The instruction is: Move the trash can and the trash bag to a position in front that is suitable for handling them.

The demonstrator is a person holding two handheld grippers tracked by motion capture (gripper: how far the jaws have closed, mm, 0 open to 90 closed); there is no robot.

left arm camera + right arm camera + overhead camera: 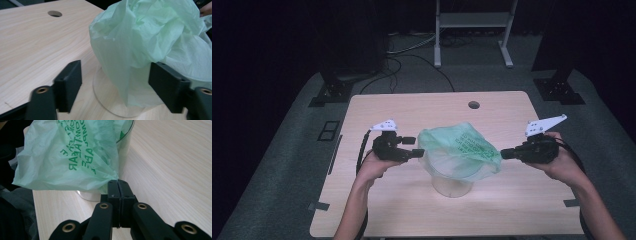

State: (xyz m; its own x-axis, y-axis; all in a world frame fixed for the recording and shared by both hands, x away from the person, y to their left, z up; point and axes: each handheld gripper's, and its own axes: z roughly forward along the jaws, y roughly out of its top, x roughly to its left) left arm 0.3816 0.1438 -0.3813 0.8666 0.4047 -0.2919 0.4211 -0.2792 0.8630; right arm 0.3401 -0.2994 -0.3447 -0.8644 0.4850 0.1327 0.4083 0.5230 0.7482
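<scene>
A pale green plastic bag (pixel 459 147) with green lettering is draped over a clear round container (pixel 453 186) near the table's middle. My left gripper (pixel 418 147) stands open at the bag's left side; in the left gripper view the bag (pixel 150 40) and the container (pixel 110 100) lie between the wide-apart jaws, not touching them. My right gripper (pixel 503 153) is shut on the bag's right edge; in the right gripper view the jaws (pixel 117 185) pinch a corner of the printed bag (pixel 72 157), with the container's wall (pixel 124 150) behind.
The light wooden table (pixel 387 210) has a round cable hole (pixel 473 105) near its far edge. Beyond it, on the grey floor, stand a white frame (pixel 472 30), black stand bases (pixel 331 92) and cables. A person's hands hold both grippers.
</scene>
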